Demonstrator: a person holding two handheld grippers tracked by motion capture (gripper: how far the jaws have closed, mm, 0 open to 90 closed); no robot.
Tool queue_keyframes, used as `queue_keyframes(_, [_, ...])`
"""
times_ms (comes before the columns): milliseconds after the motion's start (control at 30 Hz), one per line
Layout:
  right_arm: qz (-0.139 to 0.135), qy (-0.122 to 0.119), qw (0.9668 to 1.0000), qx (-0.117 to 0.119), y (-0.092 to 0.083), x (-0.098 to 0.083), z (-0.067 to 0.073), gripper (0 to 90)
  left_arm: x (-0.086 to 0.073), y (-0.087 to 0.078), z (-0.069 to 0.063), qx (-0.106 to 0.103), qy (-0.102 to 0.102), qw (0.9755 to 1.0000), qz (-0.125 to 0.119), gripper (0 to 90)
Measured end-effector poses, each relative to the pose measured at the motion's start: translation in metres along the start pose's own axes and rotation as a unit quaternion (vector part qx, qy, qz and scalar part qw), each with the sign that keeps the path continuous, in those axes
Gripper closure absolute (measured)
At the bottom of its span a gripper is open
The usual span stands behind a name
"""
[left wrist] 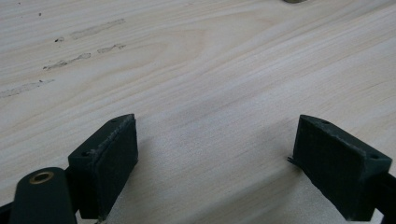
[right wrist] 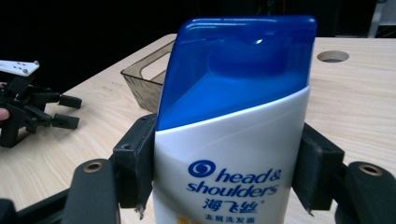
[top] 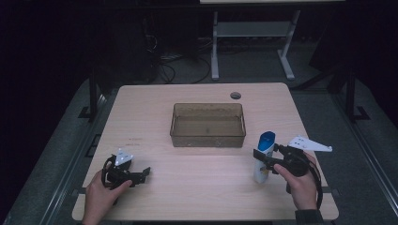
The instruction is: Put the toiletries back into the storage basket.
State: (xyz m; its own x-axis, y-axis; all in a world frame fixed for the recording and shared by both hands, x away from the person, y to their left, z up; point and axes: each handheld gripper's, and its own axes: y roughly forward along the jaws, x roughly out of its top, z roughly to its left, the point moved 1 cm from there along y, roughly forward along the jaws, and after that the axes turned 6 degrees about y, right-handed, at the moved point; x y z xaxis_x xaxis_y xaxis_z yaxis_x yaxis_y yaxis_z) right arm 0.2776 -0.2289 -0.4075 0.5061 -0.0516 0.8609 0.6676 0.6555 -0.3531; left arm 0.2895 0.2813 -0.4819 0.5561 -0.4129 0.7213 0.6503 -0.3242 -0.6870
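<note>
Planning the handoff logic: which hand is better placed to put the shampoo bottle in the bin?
Right. The right gripper already clamps the upright shampoo bottle beside the bin. The left gripper is open and empty, farther off.

Cut off and hidden from my seat

In my right gripper view the shampoo bottle (right wrist: 233,140) runs off the bottom edge at 6 o'clock, its base unseen; the brown bin (right wrist: 142,86) sits half hidden behind it at 10 o'clock, and small print under the logo is unreadable.
</note>
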Motion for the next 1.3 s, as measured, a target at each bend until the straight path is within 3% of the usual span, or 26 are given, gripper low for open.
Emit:
queue_keyframes(667, [-0.031,-0.006,0.9995,-0.001,0.002,0.023,0.001,33.2,0.0,0.0,0.0,0.0,-0.001,1.0,0.0,12.8])
queue_keyframes(1300, [-0.059,-0.021,0.998,0.006,0.015,0.05,0.009,33.3,0.0,0.0,0.0,0.0,-0.003,1.0,-0.002,12.8])
